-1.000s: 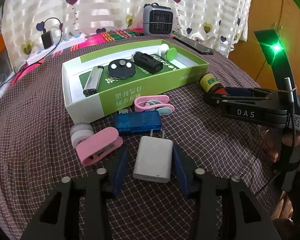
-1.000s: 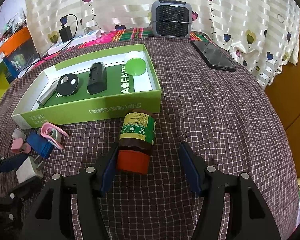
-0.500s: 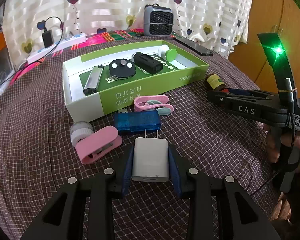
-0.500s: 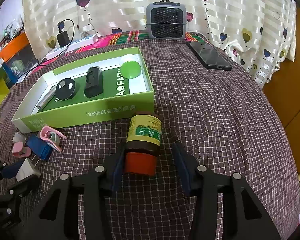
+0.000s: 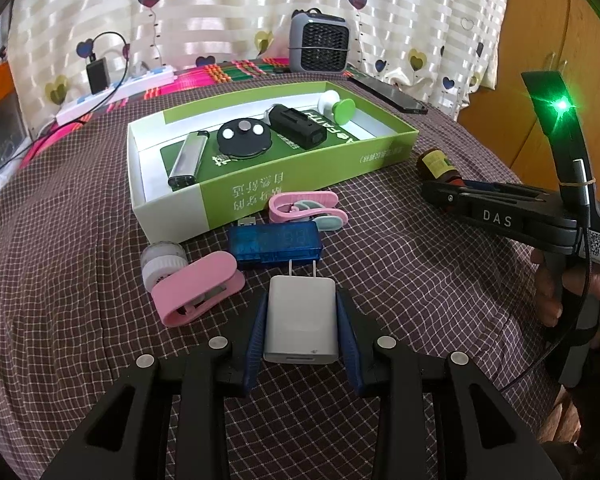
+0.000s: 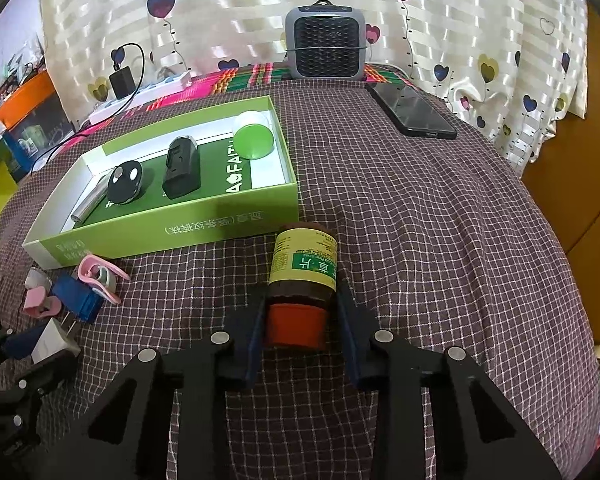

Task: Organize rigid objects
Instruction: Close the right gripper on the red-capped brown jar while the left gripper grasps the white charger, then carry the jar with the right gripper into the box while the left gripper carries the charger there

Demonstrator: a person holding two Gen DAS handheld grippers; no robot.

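A: What do my grippers hold?

B: My left gripper [image 5: 302,334] clamps the white charger [image 5: 300,322] on the checked cloth [image 6: 440,240]. My right gripper [image 6: 300,326] is closing around the brown bottle [image 6: 302,280] (lying flat), green box [image 6: 172,232] at eleven o'clock.

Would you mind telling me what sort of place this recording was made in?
Probably a room in a home: heart-print curtains, a checked cloth over the surface, a small heater and a power strip.

checked cloth [image 6: 440,248]: green box [image 6: 204,228], bottle [image 6: 302,280], charger [image 5: 300,326], phone [image 6: 412,110].
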